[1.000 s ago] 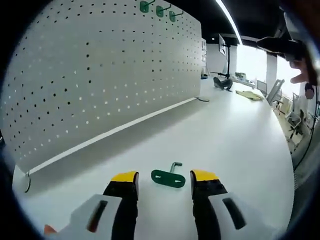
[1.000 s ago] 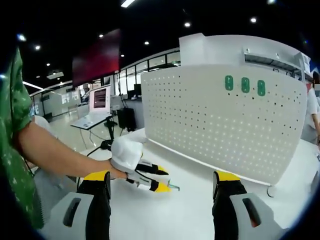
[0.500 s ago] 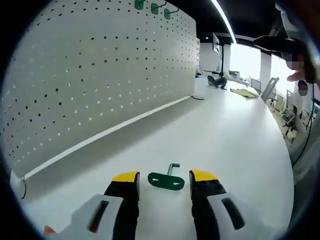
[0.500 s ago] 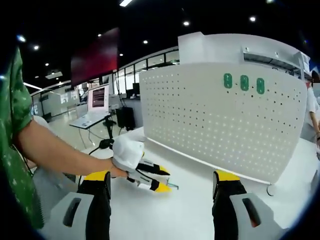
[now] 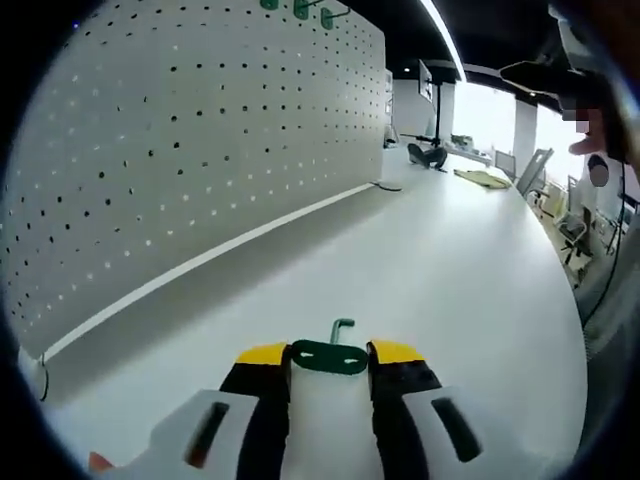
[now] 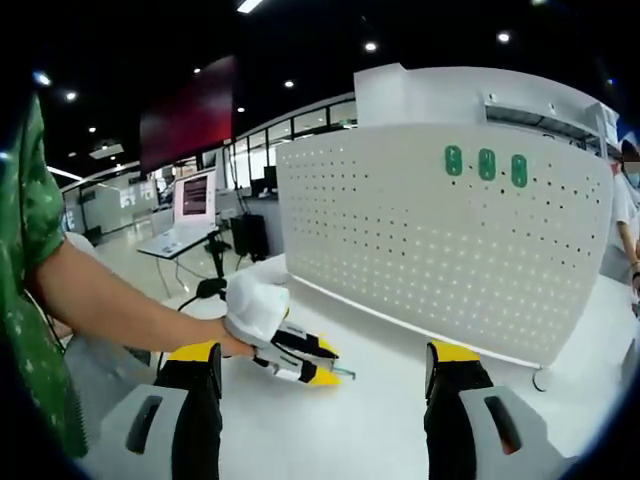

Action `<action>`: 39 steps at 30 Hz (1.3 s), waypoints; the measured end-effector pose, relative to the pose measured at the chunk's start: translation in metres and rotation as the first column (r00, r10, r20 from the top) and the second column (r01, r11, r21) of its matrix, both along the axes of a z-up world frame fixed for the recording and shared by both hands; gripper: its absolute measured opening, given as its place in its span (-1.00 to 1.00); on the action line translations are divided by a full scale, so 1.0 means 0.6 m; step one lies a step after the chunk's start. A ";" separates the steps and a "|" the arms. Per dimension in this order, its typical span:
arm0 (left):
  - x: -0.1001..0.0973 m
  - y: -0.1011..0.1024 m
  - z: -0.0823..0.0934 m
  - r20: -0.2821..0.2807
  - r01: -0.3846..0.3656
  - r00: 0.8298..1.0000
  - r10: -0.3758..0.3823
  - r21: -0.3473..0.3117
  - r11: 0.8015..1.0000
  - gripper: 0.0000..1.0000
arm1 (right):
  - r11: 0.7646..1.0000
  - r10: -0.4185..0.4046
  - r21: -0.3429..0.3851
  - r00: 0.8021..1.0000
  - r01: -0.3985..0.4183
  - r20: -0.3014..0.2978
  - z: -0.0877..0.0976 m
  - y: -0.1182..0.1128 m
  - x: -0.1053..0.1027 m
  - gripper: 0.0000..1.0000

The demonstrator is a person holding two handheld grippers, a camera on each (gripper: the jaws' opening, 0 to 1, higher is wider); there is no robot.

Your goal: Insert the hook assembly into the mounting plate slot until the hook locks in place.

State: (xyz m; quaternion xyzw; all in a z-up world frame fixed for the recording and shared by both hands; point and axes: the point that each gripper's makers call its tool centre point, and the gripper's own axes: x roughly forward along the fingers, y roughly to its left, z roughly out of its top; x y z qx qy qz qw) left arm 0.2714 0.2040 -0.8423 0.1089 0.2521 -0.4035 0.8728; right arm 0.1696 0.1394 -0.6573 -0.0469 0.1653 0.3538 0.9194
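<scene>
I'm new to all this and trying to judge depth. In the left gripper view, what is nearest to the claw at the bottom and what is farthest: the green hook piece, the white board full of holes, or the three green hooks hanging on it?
1. Green hook piece: between the left claw's tips, on the table.
2. Board with holes: standing to the left.
3. Three hanging hooks: top of the board, farthest.

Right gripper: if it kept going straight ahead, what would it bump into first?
Probably the pegboard: the open right gripper points at it, with bare table between. The left gripper sits low in front; depth is unclear.
</scene>
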 end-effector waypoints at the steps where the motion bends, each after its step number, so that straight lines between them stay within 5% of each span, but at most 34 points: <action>1: 0.001 0.002 -0.001 0.002 -0.003 1.000 0.003 0.003 1.000 -0.38 | 1.000 0.001 0.000 1.000 -0.001 0.000 0.000 0.000 0.000 0.71; 12: -0.002 0.010 0.004 0.036 -0.019 0.999 0.019 0.008 1.000 -0.40 | 1.000 0.003 -0.003 1.000 -0.003 -0.001 -0.002 0.000 0.000 0.70; 22: -0.012 0.018 0.042 0.099 -0.007 0.995 0.008 -0.004 1.000 -0.41 | 1.000 0.012 -0.003 1.000 -0.012 0.004 0.001 0.004 0.002 0.70; 31: -0.029 0.031 0.132 0.229 -0.001 0.973 0.010 -0.042 0.999 -0.41 | 0.999 0.035 -0.002 0.999 -0.035 0.019 0.014 0.015 0.004 0.69; 39: -0.046 0.034 0.244 0.375 0.010 0.927 0.024 -0.088 0.996 -0.41 | 0.997 0.062 0.044 0.998 -0.064 0.029 0.044 0.031 0.007 0.68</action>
